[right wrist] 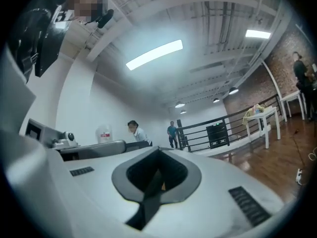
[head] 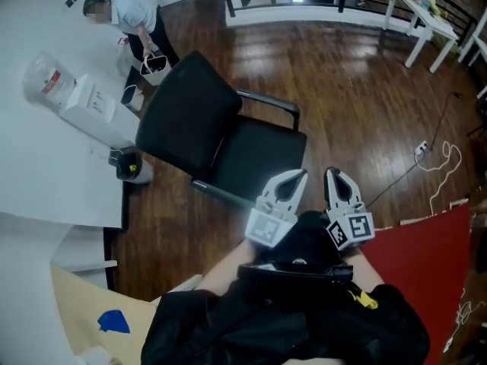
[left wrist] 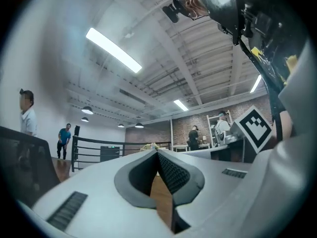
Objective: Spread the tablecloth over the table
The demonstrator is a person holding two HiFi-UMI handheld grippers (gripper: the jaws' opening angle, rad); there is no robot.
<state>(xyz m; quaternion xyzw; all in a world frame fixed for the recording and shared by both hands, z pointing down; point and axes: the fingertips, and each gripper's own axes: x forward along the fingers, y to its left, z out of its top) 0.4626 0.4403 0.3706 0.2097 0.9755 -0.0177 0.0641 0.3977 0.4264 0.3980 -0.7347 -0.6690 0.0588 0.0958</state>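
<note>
Both tools are held close in front of the person's chest, side by side and nearly touching, pointing level out over the wooden floor (head: 342,74). The left hand-held gripper (head: 291,181) is clenched on nothing: its own view shows the dark pads meeting with only floor behind them. The right hand-held gripper (head: 335,179) is likewise clenched and empty. Carried this way, tucked in and pressed closed, they look parked for walking or turning rather than set for a grasp, so no step of the spreading seems to be under way.

A red cloth (head: 418,265) lies flat at the lower right of the head view, its straight edge just beside the person's right side and clear of both tools. It is probably the tablecloth, though whether it already covers a table or lies over something else is hidden. A beige surface (head: 84,295) with a blue patch shows at the lower left; I cannot tell what it is.

A black chair (head: 205,128) stands on the floor straight ahead, between the person and a white wall. Another person (head: 125,14) bends near that wall, well apart.

To begin, I judge the tools must swing down to the red cloth's edge and spread their jaws.
</note>
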